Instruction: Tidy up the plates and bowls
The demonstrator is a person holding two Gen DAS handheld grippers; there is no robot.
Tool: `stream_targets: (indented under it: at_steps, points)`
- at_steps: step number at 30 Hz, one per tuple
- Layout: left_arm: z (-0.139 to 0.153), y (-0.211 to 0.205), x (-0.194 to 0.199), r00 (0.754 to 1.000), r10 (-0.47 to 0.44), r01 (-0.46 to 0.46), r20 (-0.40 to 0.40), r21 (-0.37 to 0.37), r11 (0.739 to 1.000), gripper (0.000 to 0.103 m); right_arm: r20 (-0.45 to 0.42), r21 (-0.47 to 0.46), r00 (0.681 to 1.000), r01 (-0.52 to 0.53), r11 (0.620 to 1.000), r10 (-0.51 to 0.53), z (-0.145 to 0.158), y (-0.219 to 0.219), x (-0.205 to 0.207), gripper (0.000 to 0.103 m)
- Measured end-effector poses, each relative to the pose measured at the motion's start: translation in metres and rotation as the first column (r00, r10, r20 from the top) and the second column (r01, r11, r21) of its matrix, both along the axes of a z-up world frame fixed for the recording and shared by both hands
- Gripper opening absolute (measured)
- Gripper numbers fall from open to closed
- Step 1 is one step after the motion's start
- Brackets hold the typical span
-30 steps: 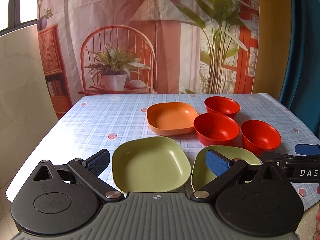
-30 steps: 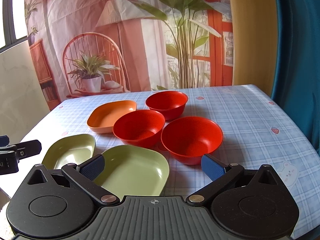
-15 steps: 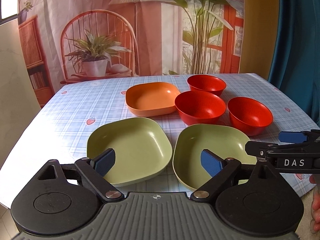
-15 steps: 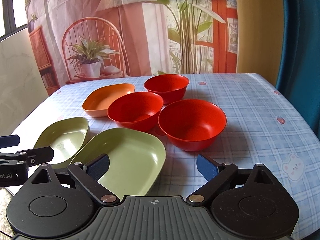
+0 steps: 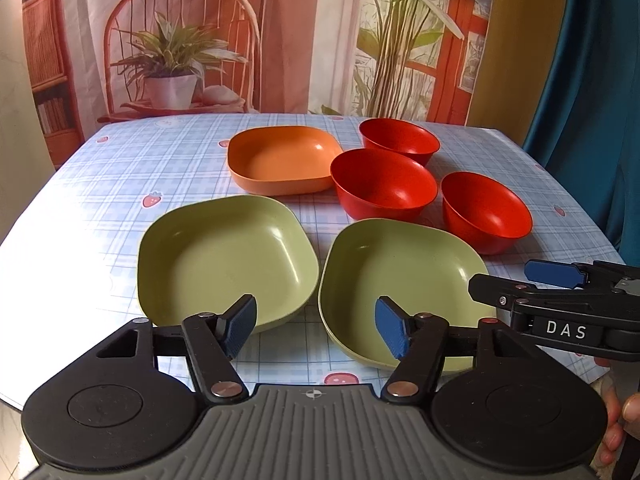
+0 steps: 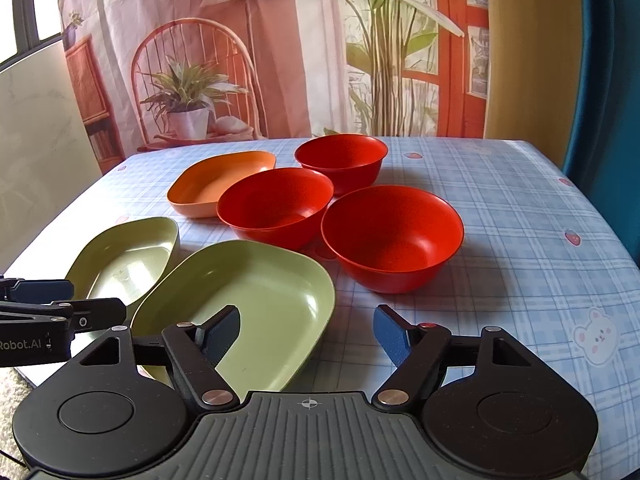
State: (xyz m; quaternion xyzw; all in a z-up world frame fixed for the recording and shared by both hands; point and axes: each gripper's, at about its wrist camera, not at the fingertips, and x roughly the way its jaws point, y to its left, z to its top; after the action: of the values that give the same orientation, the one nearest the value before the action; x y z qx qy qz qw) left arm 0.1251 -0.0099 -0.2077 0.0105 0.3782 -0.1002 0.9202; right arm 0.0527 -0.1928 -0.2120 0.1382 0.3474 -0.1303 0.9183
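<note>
Both tongs dropped closer, jaws just narrowing but gripping nothing. Left tongs straddle gap between two green plates; right tongs over right plate's near-right rim on worktop.

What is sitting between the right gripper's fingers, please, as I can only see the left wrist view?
Observer: The right rim of the right-hand green plate sits in the right gripper gap. One pad is over the plate, the other is over the tablecloth, and neither is pressing. Its jaws have just been closing.
Operator: Thank you. What lies beyond that outer pad?
Observer: Only tablecloth shows there, with a bear print near the table's front edge.
</note>
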Motion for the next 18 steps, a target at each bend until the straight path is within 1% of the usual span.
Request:
stream_targets:
  at_steps: [1, 6, 8, 9, 10, 11, 13, 18]
  points:
    - [-0.001, -0.001, 0.000, 1.000, -0.004, 0.003, -0.008, -0.004, 1.000, 0.062, 0.000, 0.001, 1.000, 0.000, 1.000, 0.000, 0.000, 0.000, 0.000, 0.068]
    - [-0.007, -0.001, 0.003, 0.999, -0.005, 0.003, -0.040, -0.032, 0.999, 0.057, -0.008, 0.019, 1.000, -0.002, 1.000, 0.002, -0.004, -0.004, 0.002, 0.060]
    - [-0.010, 0.001, 0.006, 0.998, 0.003, -0.005, -0.057, -0.047, 0.999, 0.052, -0.011, 0.027, 1.000, 0.000, 1.000, 0.000, -0.006, -0.005, 0.003, 0.057]
    - [-0.011, 0.002, 0.007, 0.998, 0.005, -0.008, -0.064, -0.053, 0.999, 0.046, -0.012, 0.032, 1.000, 0.002, 0.999, -0.002, -0.007, -0.006, 0.003, 0.054]
    - [-0.012, 0.002, 0.008, 0.997, 0.005, -0.009, -0.071, -0.057, 0.998, 0.038, -0.015, 0.036, 1.000, 0.004, 0.999, -0.004, -0.008, -0.007, 0.003, 0.052]
    - [-0.013, 0.002, 0.010, 0.997, 0.002, -0.007, -0.079, -0.062, 0.998, 0.035, -0.018, 0.041, 1.000, 0.007, 0.999, -0.007, -0.009, -0.007, 0.004, 0.051]
    - [-0.015, 0.001, 0.011, 0.996, -0.005, 0.000, -0.084, -0.066, 0.998, 0.034, -0.025, 0.046, 1.000, 0.011, 0.999, -0.010, -0.011, -0.009, 0.005, 0.048]
    - [-0.018, -0.003, 0.018, 0.995, -0.012, 0.006, -0.101, -0.068, 0.998, 0.034, -0.039, 0.059, 0.999, 0.007, 0.998, -0.005, -0.016, -0.012, 0.010, 0.043]
